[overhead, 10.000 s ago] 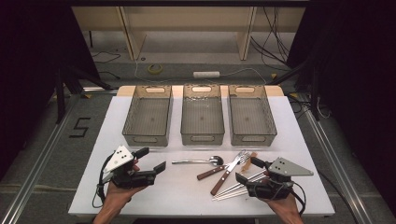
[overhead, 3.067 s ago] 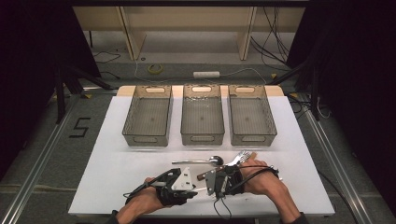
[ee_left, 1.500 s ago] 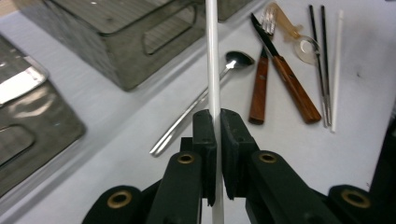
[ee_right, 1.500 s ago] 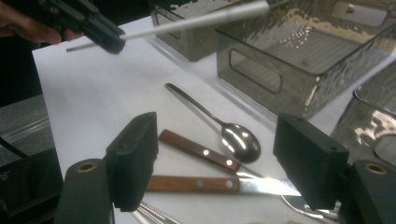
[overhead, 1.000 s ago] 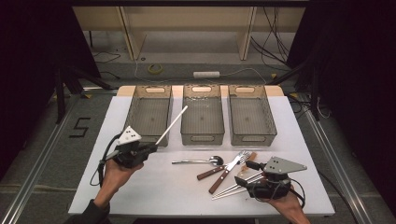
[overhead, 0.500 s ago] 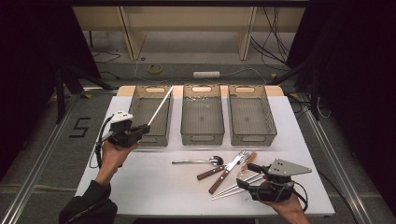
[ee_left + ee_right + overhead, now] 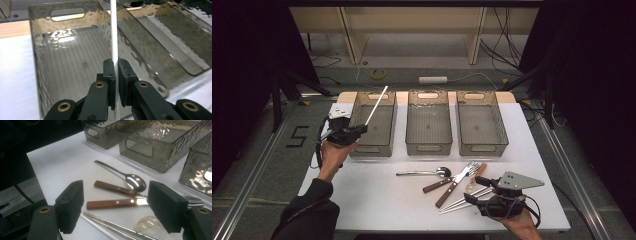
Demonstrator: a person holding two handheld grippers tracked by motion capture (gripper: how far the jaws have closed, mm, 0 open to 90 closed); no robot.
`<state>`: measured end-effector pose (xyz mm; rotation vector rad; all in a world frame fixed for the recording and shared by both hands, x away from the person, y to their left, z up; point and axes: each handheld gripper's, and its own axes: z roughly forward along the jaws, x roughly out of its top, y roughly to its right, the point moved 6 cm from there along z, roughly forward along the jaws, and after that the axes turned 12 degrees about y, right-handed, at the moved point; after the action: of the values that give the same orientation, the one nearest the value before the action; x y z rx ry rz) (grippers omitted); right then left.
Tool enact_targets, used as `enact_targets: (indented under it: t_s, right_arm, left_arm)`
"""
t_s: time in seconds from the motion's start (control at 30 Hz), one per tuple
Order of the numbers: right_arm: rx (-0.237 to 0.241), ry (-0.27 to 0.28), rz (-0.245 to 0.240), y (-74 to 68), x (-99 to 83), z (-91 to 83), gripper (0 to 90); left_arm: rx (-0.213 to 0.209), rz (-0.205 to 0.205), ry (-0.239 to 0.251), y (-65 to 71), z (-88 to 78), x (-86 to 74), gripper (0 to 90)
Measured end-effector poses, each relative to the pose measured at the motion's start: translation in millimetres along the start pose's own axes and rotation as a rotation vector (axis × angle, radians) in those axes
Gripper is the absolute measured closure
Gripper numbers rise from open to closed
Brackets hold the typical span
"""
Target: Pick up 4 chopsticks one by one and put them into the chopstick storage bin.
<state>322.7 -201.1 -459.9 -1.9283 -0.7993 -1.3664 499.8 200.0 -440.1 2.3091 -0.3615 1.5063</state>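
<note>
While the white chopstick [image 7: 376, 105] slants up over the leftmost bin [image 7: 373, 125], upper left of the high view, its lower end sits pinched between the narrow jaws of the left gripper [image 7: 353, 132]. Left gripper view: stick [image 7: 113, 37] runs straight up the frame's middle, bin floor behind. Right gripper [image 7: 479, 196], lower right, jaws wide, nothing between. Just beyond its tips on the white table [image 7: 377, 195]: spoon [image 7: 130, 180], two wooden-handled pieces [image 7: 112, 204], metal chopsticks [image 7: 115, 226].
</note>
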Motion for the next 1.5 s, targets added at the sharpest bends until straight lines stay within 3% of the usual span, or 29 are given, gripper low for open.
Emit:
enact_targets:
  t_s: [0.43,0.67,0.9,1.2,1.5]
  right_arm:
    - [0.005,0.001,-0.012,-2.1,0.4,-0.3,30.4]
    - [0.011,-0.003,-0.015,-2.9,0.1,-0.1,30.4]
    - [0.018,-0.007,-0.02,-4.6,-0.3,0.4,30.4]
    - [0.025,-0.01,-0.027,-5.5,-0.5,0.6,30.4]
    - [0.03,-0.01,-0.031,-6.0,-0.2,0.6,30.5]
  left_arm:
    - [0.057,-0.037,-0.047,-20.1,20.3,-3.8,85.0]
    - [0.065,-0.023,-0.056,-21.9,27.1,0.9,85.0]
    - [0.078,-0.036,-0.059,-28.0,33.7,4.6,85.0]
    - [0.109,-0.03,-0.082,-35.8,39.8,0.2,85.0]
    - [0.128,-0.049,-0.107,-36.4,48.7,-3.4,83.5]
